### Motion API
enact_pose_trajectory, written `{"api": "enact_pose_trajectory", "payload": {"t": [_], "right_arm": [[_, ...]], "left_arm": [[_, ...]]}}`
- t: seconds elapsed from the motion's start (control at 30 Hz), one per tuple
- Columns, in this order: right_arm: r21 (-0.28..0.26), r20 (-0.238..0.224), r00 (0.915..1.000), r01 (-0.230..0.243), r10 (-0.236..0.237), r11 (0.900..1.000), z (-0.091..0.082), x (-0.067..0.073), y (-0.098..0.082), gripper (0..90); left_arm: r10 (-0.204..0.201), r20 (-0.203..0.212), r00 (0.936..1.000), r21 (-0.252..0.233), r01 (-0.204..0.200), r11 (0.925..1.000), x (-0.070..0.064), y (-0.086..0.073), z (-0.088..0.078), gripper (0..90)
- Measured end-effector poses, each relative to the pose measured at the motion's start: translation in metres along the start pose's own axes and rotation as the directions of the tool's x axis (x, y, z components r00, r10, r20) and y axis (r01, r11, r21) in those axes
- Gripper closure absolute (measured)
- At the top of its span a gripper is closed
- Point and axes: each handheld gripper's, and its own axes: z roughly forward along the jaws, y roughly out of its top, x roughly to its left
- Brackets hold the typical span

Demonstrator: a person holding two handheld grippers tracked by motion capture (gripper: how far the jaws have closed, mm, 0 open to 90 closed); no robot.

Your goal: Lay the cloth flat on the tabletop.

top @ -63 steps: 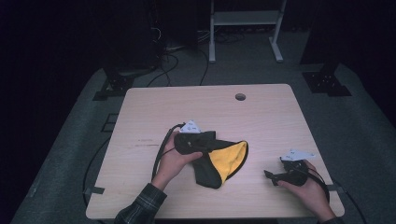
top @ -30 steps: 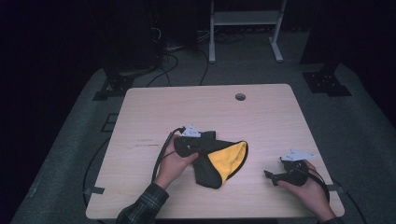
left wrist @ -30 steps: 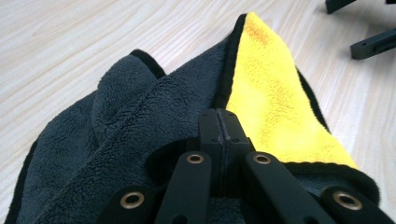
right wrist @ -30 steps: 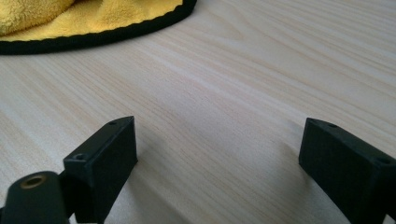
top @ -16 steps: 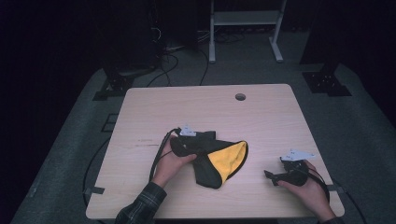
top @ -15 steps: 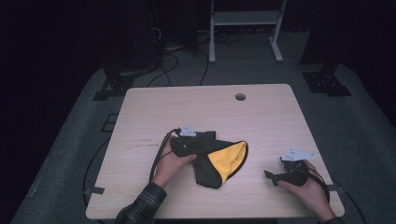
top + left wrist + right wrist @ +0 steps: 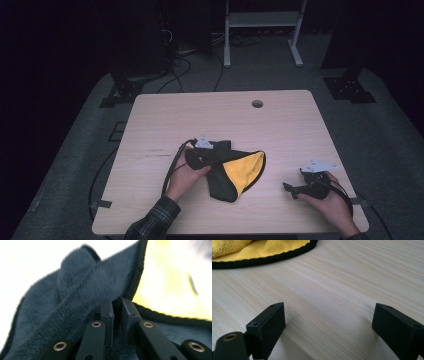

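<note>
We hold the left gripper (image 7: 212,159) low in the middle of the high view, with our left hand (image 7: 186,174) behind it. Its two black jaws have just been closing, and now they are almost together. In the left gripper view they pinch a fold of the soft dark cloth with a yellow inside (image 7: 75,302). In the high view this cloth (image 7: 235,172) lies crumpled on the table, a bit below the middle of the frame, with its yellow side turned up to the right and its dark side to the left. A black cable (image 7: 172,167) trails from the left gripper toward the lower left.

Our right gripper (image 7: 295,190) sits at the lower right of the high view, in our right hand (image 7: 330,202), well apart from the cloth. In the right gripper view its jaws stand wide open and hold nothing, with bare wood between them. The yellow cloth with its black edge shows at the upper left of that view.

The pale wooden table with rounded corners (image 7: 300,135) has a small round hole (image 7: 257,103) near its far edge. Around it is a grey floor (image 7: 380,145). The room behind is very dark, with a white metal stand (image 7: 262,20) at the top and loose cables (image 7: 185,55) on the floor.
</note>
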Motion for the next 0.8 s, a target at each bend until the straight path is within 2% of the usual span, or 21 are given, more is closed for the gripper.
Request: {"api": "enact_pose_trajectory", "payload": {"t": [0.03,0.1,0.2,0.3,0.37,0.4,0.43,0.47,0.53,0.57,0.63,0.67,0.77,0.8], "right_arm": [[0.000,0.000,1.0000,0.000,0.000,1.000,0.000,0.000,0.000,10.2],[0.000,0.000,1.0000,0.001,-0.001,1.000,0.000,0.000,0.000,10.3],[0.000,0.000,1.0000,0.000,0.000,1.000,0.000,0.000,0.000,10.2],[0.000,0.000,1.0000,0.001,-0.001,1.000,0.000,0.000,0.000,10.3],[0.000,0.000,1.0000,0.001,-0.001,1.000,0.000,0.000,0.000,10.3],[0.000,0.000,1.0000,0.001,-0.001,1.000,0.000,0.000,0.000,10.3],[0.000,0.000,1.0000,0.001,-0.001,1.000,0.000,0.000,0.000,10.3],[0.000,0.000,1.0000,0.001,-0.001,1.000,0.000,0.000,0.000,10.3],[0.000,0.000,1.0000,0.001,-0.001,1.000,0.000,0.000,0.000,10.3],[0.000,0.000,1.0000,0.001,-0.001,1.000,0.000,0.000,0.000,10.3],[0.000,0.000,1.0000,0.001,-0.001,1.000,0.000,0.000,0.000,10.3],[0.000,0.000,1.0000,0.001,-0.001,1.000,0.000,0.000,0.000,10.3],[0.000,0.000,1.0000,0.001,-0.001,1.000,0.000,0.000,0.000,10.3],[0.000,0.002,1.0000,-0.002,0.002,1.000,0.000,0.000,0.000,10.3]], "left_arm": [[0.000,0.000,1.0000,0.000,0.000,1.0000,0.000,0.000,0.000,81.4],[-0.002,0.006,1.0000,-0.037,0.003,0.9993,0.001,0.005,-0.011,81.6],[-0.001,-0.009,1.0000,-0.093,0.000,0.9957,0.005,0.011,-0.030,81.7],[-0.008,-0.027,0.9996,-0.110,0.005,0.9939,0.009,0.013,-0.040,81.8],[-0.041,-0.047,0.9980,-0.148,0.034,0.9884,0.019,0.011,-0.054,81.8],[-0.041,-0.047,0.9980,-0.148,0.034,0.9884,0.019,0.011,-0.054,81.8],[-0.061,-0.067,0.9959,-0.167,0.049,0.9847,0.027,0.008,-0.064,81.8],[-0.061,-0.067,0.9959,-0.167,0.049,0.9847,0.027,0.008,-0.064,81.9],[-0.095,-0.101,0.9904,-0.190,0.074,0.9789,0.040,0.002,-0.077,81.8],[-0.095,-0.101,0.9904,-0.190,0.074,0.9789,0.040,0.002,-0.077,81.8],[-0.122,-0.126,0.9846,-0.201,0.095,0.9751,0.050,-0.004,-0.086,81.8],[-0.140,-0.143,0.9798,-0.201,0.110,0.9735,0.057,-0.010,-0.090,81.8],[-0.153,-0.162,0.9747,-0.192,0.121,0.9738,0.063,-0.017,-0.093,81.8],[-0.169,-0.176,0.9699,-0.181,0.137,0.9739,0.068,-0.025,-0.092,81.8]]}}
